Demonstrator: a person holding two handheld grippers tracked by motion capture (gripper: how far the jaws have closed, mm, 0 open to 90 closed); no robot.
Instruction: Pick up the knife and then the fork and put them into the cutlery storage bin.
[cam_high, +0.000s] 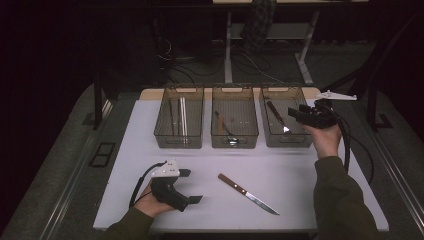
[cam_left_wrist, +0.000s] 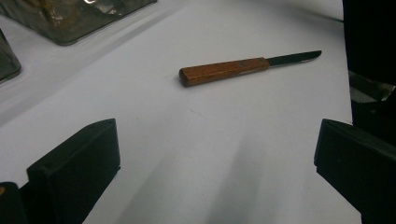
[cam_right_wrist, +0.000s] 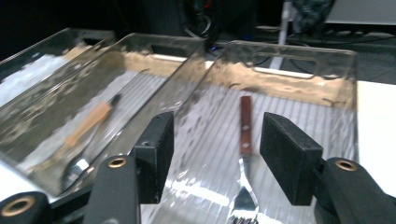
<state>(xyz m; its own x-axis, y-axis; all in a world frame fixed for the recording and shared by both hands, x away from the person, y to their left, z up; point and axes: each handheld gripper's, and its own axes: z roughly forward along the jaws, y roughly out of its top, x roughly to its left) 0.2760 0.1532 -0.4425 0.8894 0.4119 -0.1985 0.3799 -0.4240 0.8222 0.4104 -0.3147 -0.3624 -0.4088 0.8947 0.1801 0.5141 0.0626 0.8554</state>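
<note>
A wooden-handled knife (cam_high: 247, 194) (cam_left_wrist: 224, 71) lies on the white table (cam_high: 300, 185), blade toward the front right. My left gripper (cam_high: 191, 186) (cam_left_wrist: 215, 158) rests at the front left, open, its jaws wide apart with bare table between them and the knife a short way ahead. My right gripper (cam_high: 295, 114) (cam_right_wrist: 215, 140) hovers over the right clear bin (cam_high: 282, 89) (cam_right_wrist: 289, 46), open. A fork (cam_high: 277, 117) (cam_right_wrist: 245, 135) with a dark wooden handle lies on that bin's ribbed floor, below the gap between the jaws; the pads do not touch it.
Three clear bins stand in a row at the table's back. The middle bin (cam_high: 235, 90) holds a wooden-handled spoon (cam_high: 226, 131) (cam_right_wrist: 88, 123). The left bin (cam_high: 179, 90) holds long metal pieces. Desk legs and cables lie beyond the table.
</note>
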